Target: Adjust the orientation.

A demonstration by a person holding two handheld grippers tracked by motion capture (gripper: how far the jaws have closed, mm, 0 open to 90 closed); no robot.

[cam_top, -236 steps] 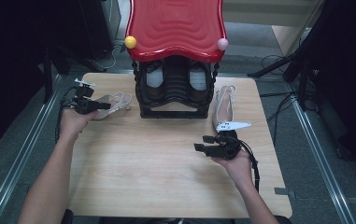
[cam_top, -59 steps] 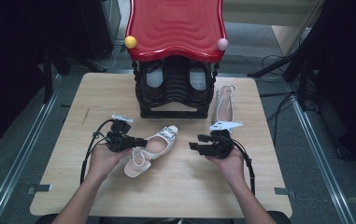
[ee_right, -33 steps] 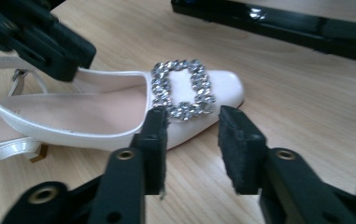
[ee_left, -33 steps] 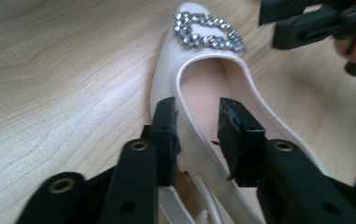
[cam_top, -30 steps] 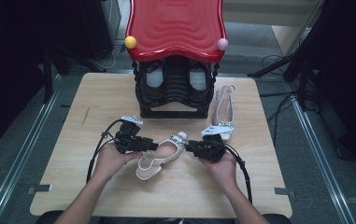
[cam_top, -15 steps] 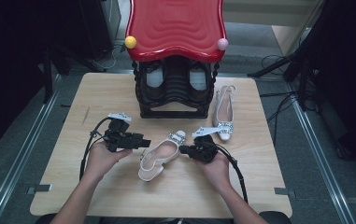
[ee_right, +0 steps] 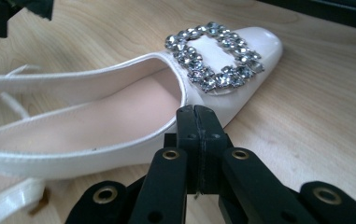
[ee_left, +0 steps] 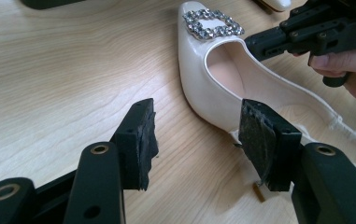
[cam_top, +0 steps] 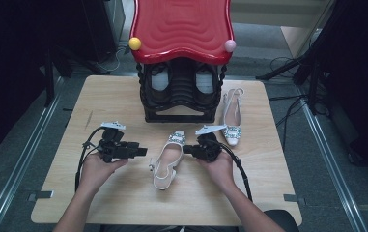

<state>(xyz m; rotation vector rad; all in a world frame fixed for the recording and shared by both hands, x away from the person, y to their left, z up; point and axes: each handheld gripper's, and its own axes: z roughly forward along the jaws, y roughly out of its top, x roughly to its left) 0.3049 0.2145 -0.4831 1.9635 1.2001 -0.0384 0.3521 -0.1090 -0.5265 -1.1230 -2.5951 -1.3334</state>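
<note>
The left gripper has just spread and let go beside the white slingback shoe, while the right gripper, jaws pressed together, nudges its side, likely squaring it to its mate.

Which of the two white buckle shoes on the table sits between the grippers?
The white shoe in front of the rack's middle; the other shoe lies beside the rack, farther back.

In the right gripper view the white shoe runs off the left edge, so its heel and strap end are cut away. In the left gripper view its heel sits behind the gripper's right pad. Under the red seat, dark shoes are half hidden.
</note>
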